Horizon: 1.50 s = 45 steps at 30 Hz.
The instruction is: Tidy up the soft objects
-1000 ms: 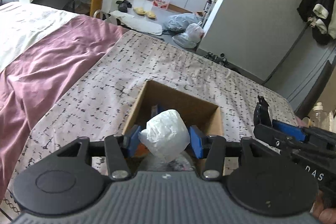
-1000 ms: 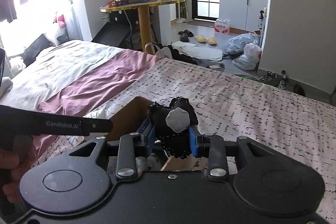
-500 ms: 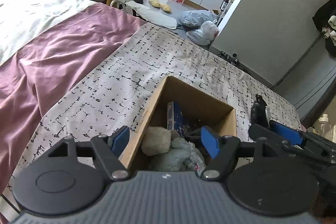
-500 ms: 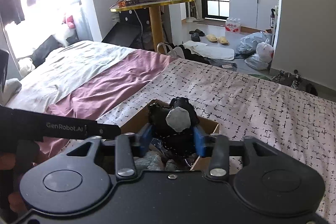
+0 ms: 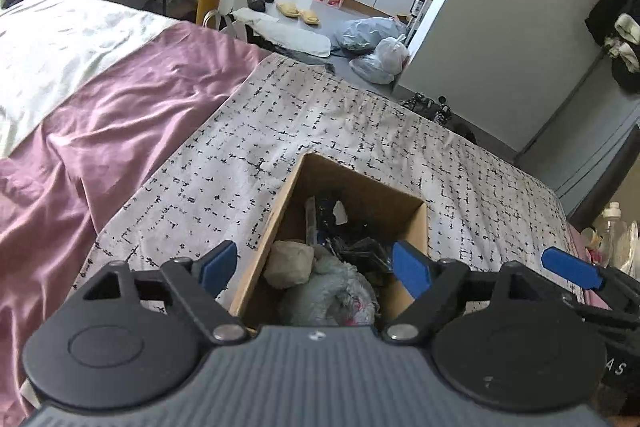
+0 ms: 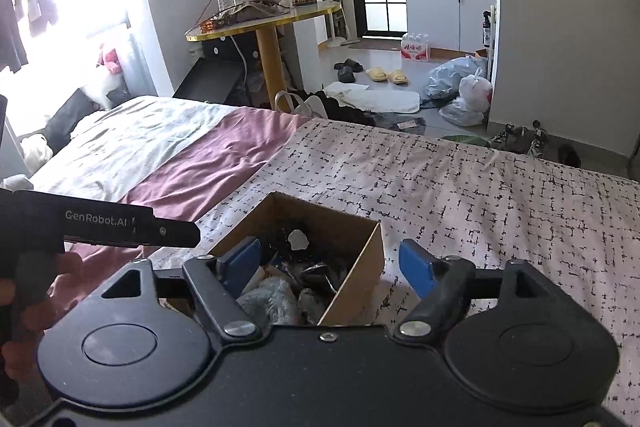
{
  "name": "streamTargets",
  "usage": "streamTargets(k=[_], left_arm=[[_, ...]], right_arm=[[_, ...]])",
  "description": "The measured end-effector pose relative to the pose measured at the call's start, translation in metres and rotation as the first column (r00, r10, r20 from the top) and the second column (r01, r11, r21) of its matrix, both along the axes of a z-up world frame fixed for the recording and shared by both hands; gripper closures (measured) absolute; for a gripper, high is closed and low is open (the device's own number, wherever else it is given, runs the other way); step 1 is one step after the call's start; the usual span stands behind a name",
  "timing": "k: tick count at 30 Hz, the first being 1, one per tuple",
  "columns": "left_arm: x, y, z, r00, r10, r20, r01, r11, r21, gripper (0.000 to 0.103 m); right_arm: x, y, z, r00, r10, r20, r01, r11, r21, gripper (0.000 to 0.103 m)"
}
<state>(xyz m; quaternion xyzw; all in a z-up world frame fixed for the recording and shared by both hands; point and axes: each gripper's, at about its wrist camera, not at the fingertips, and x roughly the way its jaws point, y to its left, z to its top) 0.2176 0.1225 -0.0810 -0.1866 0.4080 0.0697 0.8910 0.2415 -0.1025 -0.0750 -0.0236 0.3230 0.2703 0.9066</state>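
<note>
Landmark = cardboard box point(image 5: 362, 187) on the patterned bedspread point(image 5: 280, 131).

Left of box: purple sheet point(image 5: 100, 131), white sheet beyond it. No loose soft item seen on the bedspread near the box in either view.

Left gripper point(image 5: 316, 267): over the box's near-left corner, pointed down into it. Jaws wide and opening, nothing between the pads; left pad is outside the box wall, right pad over the inside.

In box, near end: beige soft lump point(image 5: 289, 263) against the left wall, grey fluffy toy point(image 5: 332, 291) just right of it, touching. Further in: dark crumpled item w/ a pale patch point(image 5: 340, 213), plus a blue flat thing upright by the left wall. Exact ID of the dark stuff can't be told.

Right gripper point(image 6: 330, 263): over the box's near-right corner. Jaws wide and opening, empty; left pad over the inside, right pad outside over the bedspread. Same contents seen below: grey toy point(image 6: 272, 297), dark item w/ pale patch point(image 6: 298, 239).

Judgement: drop-off step looks done for both hands, soft items lie in the box directly below the pads. Box long axis runs away from both grippers. Both are about equally near. Next pick would need a target, none in view.
</note>
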Motion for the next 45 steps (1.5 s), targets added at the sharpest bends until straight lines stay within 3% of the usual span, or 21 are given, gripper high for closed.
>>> streamTargets(k=[6, 12, 15, 18, 23, 32, 45], left_arm=[[-0.015, -0.012, 0.014, 1.0, -0.022, 0.022, 0.021, 0.999, 0.031, 0.008], [-0.028, -0.019, 0.024, 0.999, -0.027, 0.031, 0.026, 0.999, 0.046, 0.0], [-0.036, -0.024, 0.03, 0.998, -0.039, 0.039, 0.037, 0.998, 0.049, 0.0], [-0.045, -0.029, 0.034, 0.998, -0.046, 0.049, 0.044, 0.998, 0.048, 0.0], [-0.058, -0.037, 0.042, 0.996, -0.056, 0.063, 0.051, 0.995, 0.082, 0.0], [-0.101, -0.042, 0.055, 0.991, -0.091, 0.098, 0.085, 0.994, 0.069, 0.0], [-0.149, -0.068, 0.088, 0.975, -0.186, 0.121, 0.165, 0.972, 0.168, 0.0]], right_arm=[[-0.015, -0.008, 0.008, 0.999, -0.031, 0.019, 0.03, 0.999, 0.021, 0.008], [-0.031, -0.022, 0.013, 0.998, -0.059, 0.036, 0.057, 0.998, 0.041, 0.0], [-0.035, -0.032, 0.015, 0.994, -0.11, 0.023, 0.108, 0.993, 0.05, 0.0], [-0.038, -0.047, 0.014, 0.993, -0.111, -0.04, 0.115, 0.984, 0.133, 0.0], [-0.06, -0.064, 0.01, 0.986, -0.155, -0.055, 0.164, 0.963, 0.212, 0.0], [-0.099, -0.067, 0.023, 0.983, -0.181, -0.011, 0.181, 0.974, 0.136, 0.0], [-0.146, -0.098, 0.037, 0.965, -0.262, -0.001, 0.26, 0.958, 0.125, 0.0]])
